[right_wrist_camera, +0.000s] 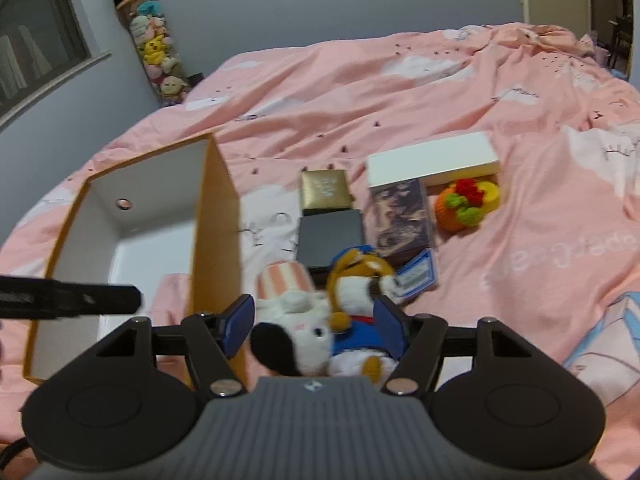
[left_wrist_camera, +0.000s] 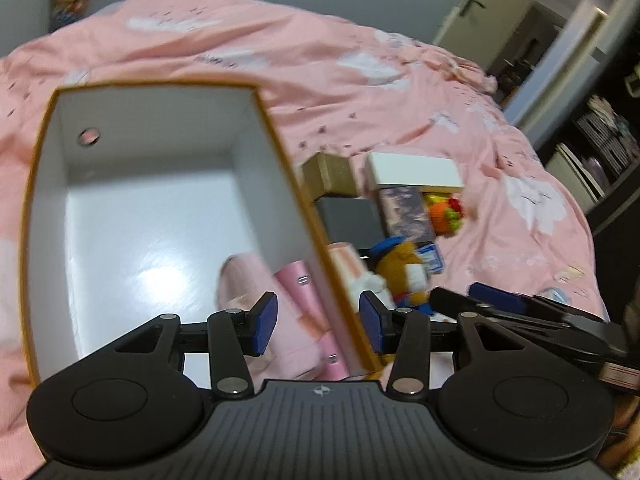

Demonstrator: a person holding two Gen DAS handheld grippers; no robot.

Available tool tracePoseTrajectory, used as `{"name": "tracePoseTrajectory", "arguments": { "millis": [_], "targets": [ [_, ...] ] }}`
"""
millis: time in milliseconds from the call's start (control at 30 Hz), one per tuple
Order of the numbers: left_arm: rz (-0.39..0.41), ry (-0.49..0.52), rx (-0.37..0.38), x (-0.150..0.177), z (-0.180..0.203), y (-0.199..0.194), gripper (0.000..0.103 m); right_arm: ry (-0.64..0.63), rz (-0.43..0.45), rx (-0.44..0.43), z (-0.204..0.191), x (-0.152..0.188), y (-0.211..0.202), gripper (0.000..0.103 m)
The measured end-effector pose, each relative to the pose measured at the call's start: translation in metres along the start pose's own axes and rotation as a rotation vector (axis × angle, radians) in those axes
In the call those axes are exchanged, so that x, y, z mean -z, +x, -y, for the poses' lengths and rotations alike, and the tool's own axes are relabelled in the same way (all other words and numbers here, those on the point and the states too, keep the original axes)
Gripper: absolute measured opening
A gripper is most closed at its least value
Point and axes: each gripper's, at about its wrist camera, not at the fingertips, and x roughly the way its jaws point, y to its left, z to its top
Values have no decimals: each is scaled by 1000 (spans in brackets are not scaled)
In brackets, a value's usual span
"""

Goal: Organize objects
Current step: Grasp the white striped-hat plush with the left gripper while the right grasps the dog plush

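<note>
A large box (left_wrist_camera: 44,184), orange outside and white inside, lies on the pink bed. In it rest a soft pink pouch (left_wrist_camera: 244,284) and a pink case (left_wrist_camera: 306,296). My left gripper (left_wrist_camera: 319,322) hovers open above the box's near right wall, with nothing gripped. Just right of the box, a white dog plush (right_wrist_camera: 296,320) with a striped hat and a brown plush (right_wrist_camera: 360,276) in blue lie side by side. My right gripper (right_wrist_camera: 315,326) is open around both; its pads do not visibly press them.
Beyond the plushes lie a gold box (right_wrist_camera: 325,190), a dark grey box (right_wrist_camera: 330,236), a white box (right_wrist_camera: 432,160), a patterned box (right_wrist_camera: 402,216), a blue card pack (right_wrist_camera: 416,276) and a crocheted fruit toy (right_wrist_camera: 466,204). Soft toys (right_wrist_camera: 154,40) hang on the far wall.
</note>
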Motion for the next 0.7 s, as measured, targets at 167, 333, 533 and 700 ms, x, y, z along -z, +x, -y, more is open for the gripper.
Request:
{"name": "tracePoseTrajectory", "arguments": {
  "millis": [167, 333, 533, 700],
  "targets": [
    [-15, 74, 38, -14, 25, 7, 52, -41, -44, 24, 4, 1, 12, 61],
    [-42, 121, 48, -22, 45, 20, 52, -104, -86, 60, 1, 4, 30, 58],
    [-82, 153, 38, -26, 57, 37, 52, -128, -128, 81, 4, 8, 56, 57],
    [-117, 161, 20, -28, 62, 51, 52, -122, -144, 87, 13, 10, 76, 55]
  ]
}}
